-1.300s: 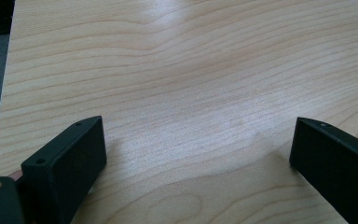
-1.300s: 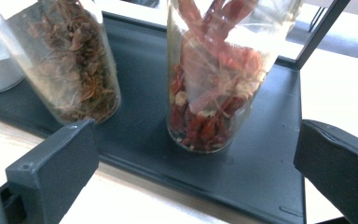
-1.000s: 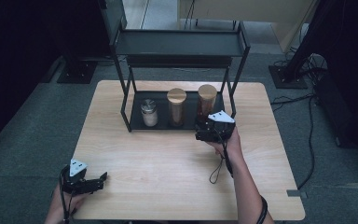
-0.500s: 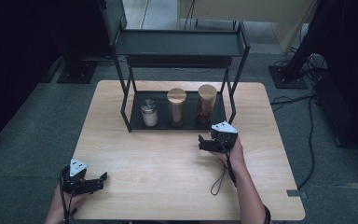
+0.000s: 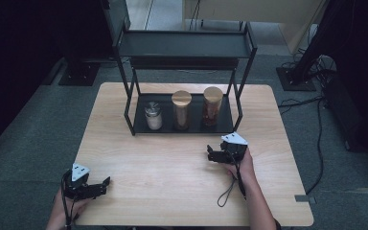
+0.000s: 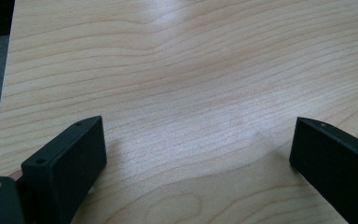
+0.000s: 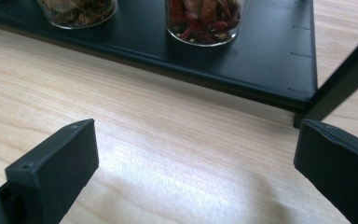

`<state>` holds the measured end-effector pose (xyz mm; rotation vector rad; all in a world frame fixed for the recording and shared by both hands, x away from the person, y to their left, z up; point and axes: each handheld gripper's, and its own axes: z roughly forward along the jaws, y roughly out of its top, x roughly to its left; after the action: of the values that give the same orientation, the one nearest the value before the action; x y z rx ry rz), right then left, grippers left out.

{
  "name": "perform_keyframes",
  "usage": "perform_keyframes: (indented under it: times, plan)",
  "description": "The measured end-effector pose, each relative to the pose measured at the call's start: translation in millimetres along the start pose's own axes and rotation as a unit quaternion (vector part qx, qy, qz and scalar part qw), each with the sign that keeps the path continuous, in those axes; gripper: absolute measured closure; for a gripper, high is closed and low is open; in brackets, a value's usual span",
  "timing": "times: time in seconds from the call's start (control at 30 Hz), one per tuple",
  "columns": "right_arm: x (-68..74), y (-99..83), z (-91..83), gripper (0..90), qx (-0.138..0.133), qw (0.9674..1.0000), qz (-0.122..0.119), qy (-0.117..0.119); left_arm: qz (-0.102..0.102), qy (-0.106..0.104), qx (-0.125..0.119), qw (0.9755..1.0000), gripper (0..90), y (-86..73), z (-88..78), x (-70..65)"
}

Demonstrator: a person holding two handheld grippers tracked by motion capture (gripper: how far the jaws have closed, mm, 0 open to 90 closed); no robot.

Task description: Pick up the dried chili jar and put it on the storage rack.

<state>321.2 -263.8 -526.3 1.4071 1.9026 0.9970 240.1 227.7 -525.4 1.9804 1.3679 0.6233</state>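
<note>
A black two-tier rack [image 5: 187, 125] stands at the back of the wooden table [image 5: 172, 167]. On its lower shelf stand a small jar of white stuff [image 5: 153, 116], a tall cork-lidded jar of brown stuff [image 5: 181, 110] and a cork-lidded jar of red chillies [image 5: 212, 106]. The chilli jar [image 7: 205, 21] and the brown jar [image 7: 77, 11] stand just ahead of my right gripper [image 7: 196, 163], which is open and holds nothing. That gripper [image 5: 220, 154] hovers in front of the rack's right end. My left gripper [image 5: 96, 187] is open over bare wood [image 6: 191, 93] at the front left corner.
The rack's lower shelf edge [image 7: 191, 79] and its right leg [image 7: 340, 79] lie close ahead of the right gripper. The rack's top shelf [image 5: 184, 45] is bare. Cables [image 5: 311, 103] run over the grey floor to the right of the table.
My right gripper has drawn back from the chilli jar toward the person and now sits over the table in front of the rack. The left gripper has stayed put.
</note>
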Motion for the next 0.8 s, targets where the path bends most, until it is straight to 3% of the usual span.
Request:
perform_keyframes:
  times: [0.8]
  plan:
    - [-7.6,-15.1,-20.0,0.0,0.004,0.9999,-0.011,-0.006,-0.001,0.001,0.0,1.0,3.8,-0.1,0.0,-0.2]
